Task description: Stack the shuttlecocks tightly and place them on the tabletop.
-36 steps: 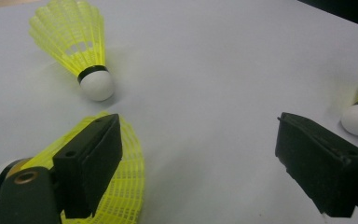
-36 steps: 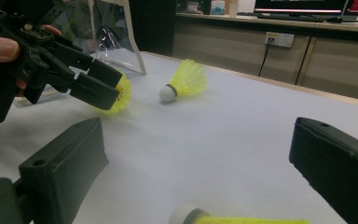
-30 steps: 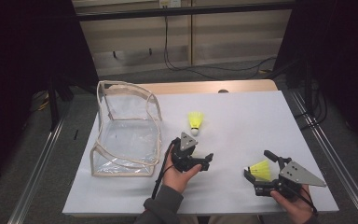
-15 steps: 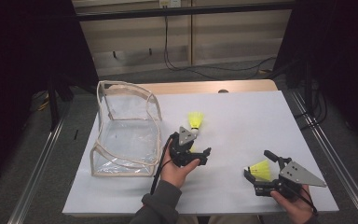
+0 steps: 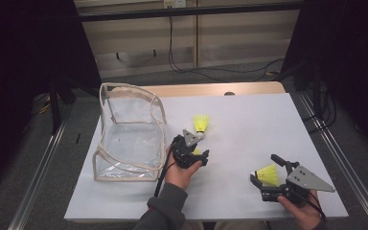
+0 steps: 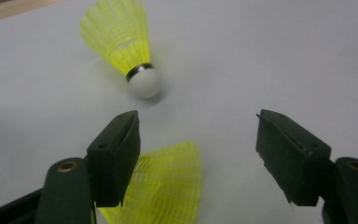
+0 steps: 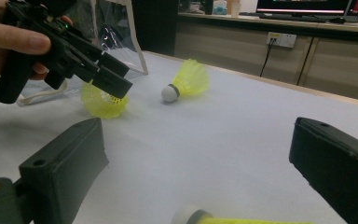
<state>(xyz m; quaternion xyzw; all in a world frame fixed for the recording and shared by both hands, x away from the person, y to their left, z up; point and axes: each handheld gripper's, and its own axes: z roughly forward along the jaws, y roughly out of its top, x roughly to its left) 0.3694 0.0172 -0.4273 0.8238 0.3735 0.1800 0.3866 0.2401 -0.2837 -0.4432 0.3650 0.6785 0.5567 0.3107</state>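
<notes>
Left gripper (image 6: 196, 154) closing, jaws apart over a yellow shuttlecock (image 6: 161, 186), not gripping. Clear bag (image 5: 129, 134) standing empty alongside. Ribbed yellow skirt, lying flat.

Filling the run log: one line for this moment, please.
left gripper: closing over near shuttlecock | right gripper: open around shuttlecock | bag: empty

The far right part of the bench (image 5: 268, 120) lies bare, so a hand can pass there freely. Near the left edge a clear bag (image 5: 129, 139) stands upright and blocks that side. Two yellow shuttlecocks lie near the middle, one (image 5: 201, 123) toward the far edge, one (image 6: 165, 186) under the left tool (image 5: 195, 143). A third shuttlecock (image 5: 267, 174) lies near the front right corner.
</notes>
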